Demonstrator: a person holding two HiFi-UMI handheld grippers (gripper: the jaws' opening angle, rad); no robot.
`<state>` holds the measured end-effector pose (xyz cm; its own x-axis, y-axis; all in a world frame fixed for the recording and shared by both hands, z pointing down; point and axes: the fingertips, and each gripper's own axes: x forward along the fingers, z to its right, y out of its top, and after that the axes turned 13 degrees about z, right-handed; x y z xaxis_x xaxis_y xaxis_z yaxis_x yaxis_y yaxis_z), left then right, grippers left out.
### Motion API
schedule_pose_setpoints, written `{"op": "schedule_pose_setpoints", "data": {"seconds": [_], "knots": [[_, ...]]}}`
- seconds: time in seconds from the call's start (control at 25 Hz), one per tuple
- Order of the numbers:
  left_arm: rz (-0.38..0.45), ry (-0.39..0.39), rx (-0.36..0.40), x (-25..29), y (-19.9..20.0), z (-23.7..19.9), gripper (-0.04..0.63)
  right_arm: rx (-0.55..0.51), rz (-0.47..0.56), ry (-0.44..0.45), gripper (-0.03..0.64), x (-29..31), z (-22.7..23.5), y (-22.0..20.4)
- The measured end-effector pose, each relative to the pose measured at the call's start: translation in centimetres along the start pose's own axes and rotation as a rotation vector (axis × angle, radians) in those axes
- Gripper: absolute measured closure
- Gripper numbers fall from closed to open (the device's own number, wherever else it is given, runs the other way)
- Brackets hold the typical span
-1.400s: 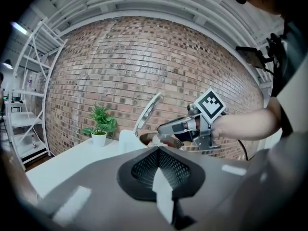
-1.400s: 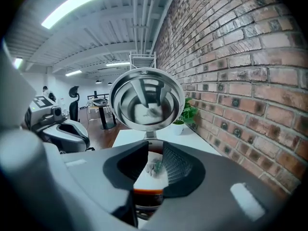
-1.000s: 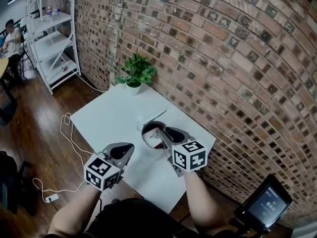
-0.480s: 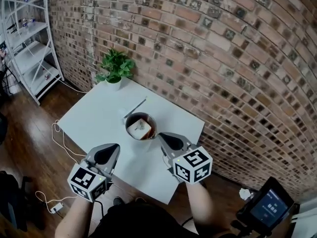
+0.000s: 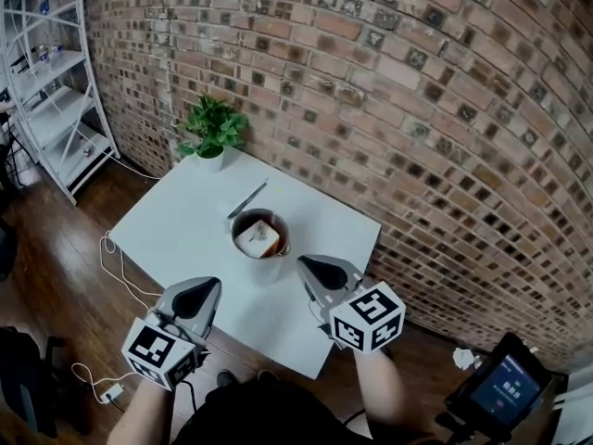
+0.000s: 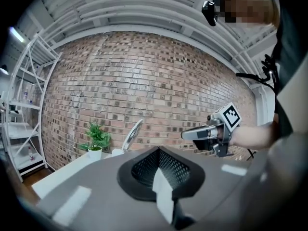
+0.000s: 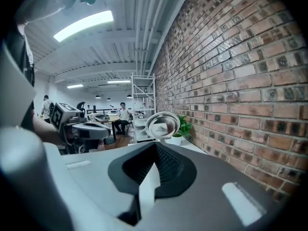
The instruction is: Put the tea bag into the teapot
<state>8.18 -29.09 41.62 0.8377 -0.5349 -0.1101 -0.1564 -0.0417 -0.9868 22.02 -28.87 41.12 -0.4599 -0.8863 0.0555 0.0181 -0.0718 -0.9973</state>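
The tea bag point(image 5: 258, 237) is being carried inside the open teapot point(image 5: 265, 269) on the white bench point(image 5: 181, 222), with the lid point(image 5: 247, 198) tilted up behind. The left hand-held gripper point(image 5: 206, 286) and the right hand-held gripper point(image 5: 307, 265) are being held near the teapot, apart from it, each with its jaws pressed together and empty.

The tea bag point(image 5: 258, 238) lies in the open teapot point(image 5: 267, 265), ahead of the fingertips of the left gripper point(image 5: 210, 286) and the right gripper point(image 5: 306, 263).
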Motion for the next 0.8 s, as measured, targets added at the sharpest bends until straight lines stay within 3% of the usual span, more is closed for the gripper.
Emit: {"op": "schedule_pose_setpoints", "data": {"seconds": [0.48,0.64,0.8], "knots": [[0.008,0.039,-0.007,-0.5,0.3,0.2,0.591,0.017,0.040,0.016,0.615,-0.8,-1.4,1.2],[0.025,0.103,0.058,-0.9,0.8,-0.1,0.591,0.021,0.036,0.020,0.615,-1.0,-1.7,0.8],[0.035,0.055,0.044,-0.9,1.3,1.2,0.591,0.026,0.043,0.024,0.615,-1.0,-2.1,0.8]]}}
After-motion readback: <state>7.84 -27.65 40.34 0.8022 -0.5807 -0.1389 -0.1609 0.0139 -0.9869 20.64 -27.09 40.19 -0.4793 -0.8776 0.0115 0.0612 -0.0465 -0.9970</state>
